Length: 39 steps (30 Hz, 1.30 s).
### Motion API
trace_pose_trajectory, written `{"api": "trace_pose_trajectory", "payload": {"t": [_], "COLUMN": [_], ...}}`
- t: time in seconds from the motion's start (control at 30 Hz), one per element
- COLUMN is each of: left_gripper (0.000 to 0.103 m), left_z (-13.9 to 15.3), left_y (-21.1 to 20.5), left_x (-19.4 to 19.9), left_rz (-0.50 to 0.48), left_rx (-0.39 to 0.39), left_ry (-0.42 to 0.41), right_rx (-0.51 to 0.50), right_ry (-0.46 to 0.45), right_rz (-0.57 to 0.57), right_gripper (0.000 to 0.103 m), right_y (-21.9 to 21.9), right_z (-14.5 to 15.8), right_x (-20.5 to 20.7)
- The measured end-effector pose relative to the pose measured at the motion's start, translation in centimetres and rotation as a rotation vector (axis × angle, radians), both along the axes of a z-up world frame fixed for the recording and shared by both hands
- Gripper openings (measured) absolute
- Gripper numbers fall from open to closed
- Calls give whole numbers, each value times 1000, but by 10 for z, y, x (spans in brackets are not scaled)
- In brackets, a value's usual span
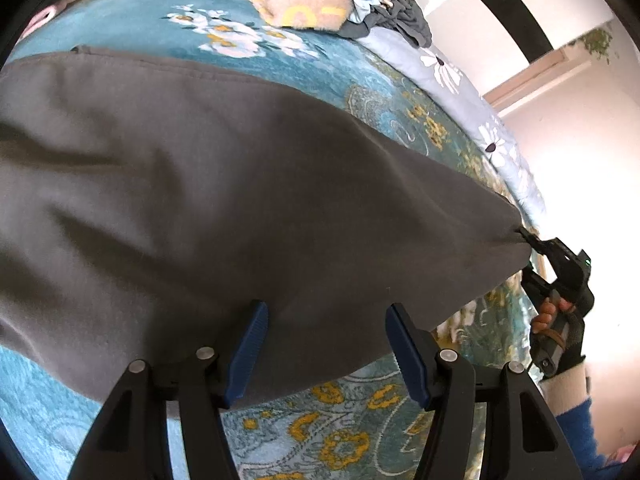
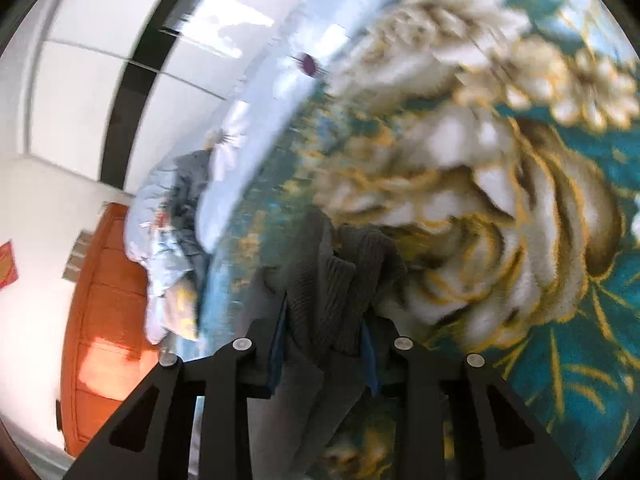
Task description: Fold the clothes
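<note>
**On the bed, a grey garment held at one corner**

On the bed, over the teal floral blanket [image 1: 360, 96], the grey garment [image 1: 224, 184] lies spread wide, filling most of my left wrist view. My left hand-held gripper [image 1: 326, 344] stands wide, its blue pads [image 1: 250, 344] apart just above the garment's near edge, with nothing between them. Whether the pads touch the cloth I cannot tell.

At the garment's far right corner, my right hand-held gripper [image 1: 530, 240] pinches the fabric, which draws to a point there with creases running back across the cloth. My right hand [image 1: 550, 316] wraps the handle below it, with a white cuff and a blue sleeve [image 1: 580, 428] behind.

In the right wrist view, which is blurred, the right hand-held gripper [image 2: 324, 344] is closed narrow on a ribbed grey band [image 2: 348, 280] of the garment, bunched between the fingers. The blanket's large cream and gold flower [image 2: 480, 208] sits just past it.

At the far end of the bed a pile of clothes [image 1: 320, 4] rests: a peach piece with yellow print, a pale printed one and a dark one. A light blue daisy sheet [image 1: 476, 120] runs along the bed's edge. An orange door [image 2: 104, 320] shows in the right wrist view.
</note>
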<state>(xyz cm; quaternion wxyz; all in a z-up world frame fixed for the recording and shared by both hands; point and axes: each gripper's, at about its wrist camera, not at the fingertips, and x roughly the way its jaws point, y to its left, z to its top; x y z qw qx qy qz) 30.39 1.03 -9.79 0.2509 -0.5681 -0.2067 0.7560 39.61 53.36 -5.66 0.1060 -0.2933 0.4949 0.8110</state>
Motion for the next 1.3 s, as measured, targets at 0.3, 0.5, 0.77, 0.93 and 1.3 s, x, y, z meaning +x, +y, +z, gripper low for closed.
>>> {"api": "trace_pose_trajectory", "payload": {"t": [0.3,0.5,0.77,0.93,1.3], "left_gripper": [65,65,65,65,68], "left_z": [8,20,20,19,6], "left_y": [-33,-81,-74,-62,-15], "left_x": [7,14,5,-2,-43], "left_rz": [90,204,187,158,153], "left_rx": [83,94,149,186,288], "left_ry": [-17,2,-17,-33,-135], "right_rx": [755,851,800,699,437], "right_ry": [9,42,39,22,1], "right_rz": [451,780,986,1003,640], "right_gripper": [33,32,30,31,53], "right_y": [-186,-308,-377,-359,-233], "right_z": [105,78,40,30,35], "right_x": [-42,-69,-76,-71,-64]}}
